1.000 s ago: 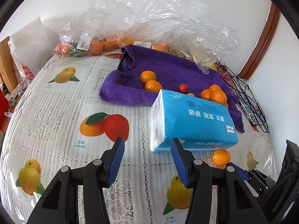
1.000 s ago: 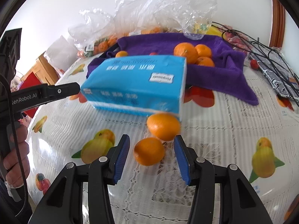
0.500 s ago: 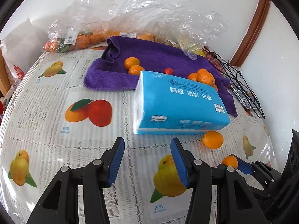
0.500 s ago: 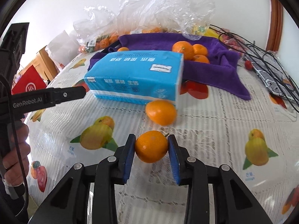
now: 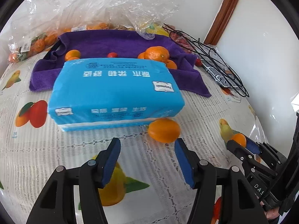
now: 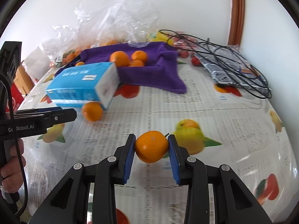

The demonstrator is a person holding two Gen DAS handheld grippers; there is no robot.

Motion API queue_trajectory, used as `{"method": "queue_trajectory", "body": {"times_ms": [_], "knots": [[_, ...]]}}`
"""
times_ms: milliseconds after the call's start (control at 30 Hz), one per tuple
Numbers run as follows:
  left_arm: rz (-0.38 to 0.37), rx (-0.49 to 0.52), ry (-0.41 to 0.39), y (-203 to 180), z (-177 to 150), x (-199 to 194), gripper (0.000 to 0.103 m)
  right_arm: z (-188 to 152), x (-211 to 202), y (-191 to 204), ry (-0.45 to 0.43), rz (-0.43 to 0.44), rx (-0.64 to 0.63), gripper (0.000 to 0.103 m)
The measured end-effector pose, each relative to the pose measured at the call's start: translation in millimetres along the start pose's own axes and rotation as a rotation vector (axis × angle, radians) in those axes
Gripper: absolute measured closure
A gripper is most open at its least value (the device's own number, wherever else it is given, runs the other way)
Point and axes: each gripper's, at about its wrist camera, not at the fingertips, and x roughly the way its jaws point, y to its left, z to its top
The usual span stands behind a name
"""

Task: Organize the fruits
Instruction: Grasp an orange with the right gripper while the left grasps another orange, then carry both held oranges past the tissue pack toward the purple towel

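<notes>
My right gripper (image 6: 151,150) is shut on a small orange (image 6: 151,146) and holds it above the fruit-print tablecloth; it also shows in the left wrist view (image 5: 238,140). My left gripper (image 5: 147,155) is open and empty, just short of a loose orange (image 5: 164,130) lying against the front of the blue tissue pack (image 5: 115,93). That orange also shows in the right wrist view (image 6: 92,111). Several oranges (image 5: 157,54) and a small red fruit (image 5: 112,54) lie on the purple towel (image 5: 119,43) behind the pack.
Clear plastic bags (image 5: 104,7) with more fruit stand behind the towel by the wall. Black cables and a packet (image 6: 229,69) lie at the right of the table. A red and white bag (image 6: 16,93) stands past the table's left edge.
My right gripper closed on the near orange, lifted it and swung right. My left gripper moved in toward the loose orange beside the tissue pack.
</notes>
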Motion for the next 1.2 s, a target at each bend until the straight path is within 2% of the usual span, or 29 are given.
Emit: {"method": "queue_trajectory", "body": {"times_ms": [133, 300, 367, 400, 433, 567, 733, 1000, 1200], "knots": [[-0.022, 0.019, 0.018, -15.5, 4.2, 13.0, 0.044, -0.1, 1.6, -18.7, 0.0, -0.013, 0.029, 0.068], [0.004, 0.005, 0.032, -24.1, 6.5, 28.6, 0.045, -2.3, 2.8, -29.3, 0.004, -0.02, 0.048, 0.068], [0.013, -0.007, 0.009, -24.8, 6.8, 29.3, 0.046, -3.0, 4.7, -29.2, 0.009, -0.018, 0.052, 0.068], [0.016, -0.012, 0.003, -24.9, 7.0, 29.6, 0.051, -3.7, 5.4, -28.6, 0.011, -0.017, 0.052, 0.068], [0.024, -0.016, 0.003, -24.2, 7.5, 30.9, 0.061, -3.8, 6.9, -27.2, 0.014, -0.016, 0.048, 0.068], [0.028, -0.003, 0.003, -18.5, 6.1, 26.8, 0.061, -3.0, 11.8, -18.1, 0.023, -0.006, 0.039, 0.068], [0.078, -0.017, -0.016, 6.8, -4.3, 5.9, 0.061, 3.6, 17.4, 5.5, 0.01, 0.016, 0.021, 0.068], [0.225, -0.09, -0.054, 69.1, -26.2, -25.7, 0.061, 12.9, 33.1, 49.7, 0.015, 0.063, -0.02, 0.068], [0.241, -0.135, -0.095, 93.2, -34.0, -32.9, 0.061, 16.5, 45.7, 60.7, 0.032, 0.054, -0.039, 0.068]]}}
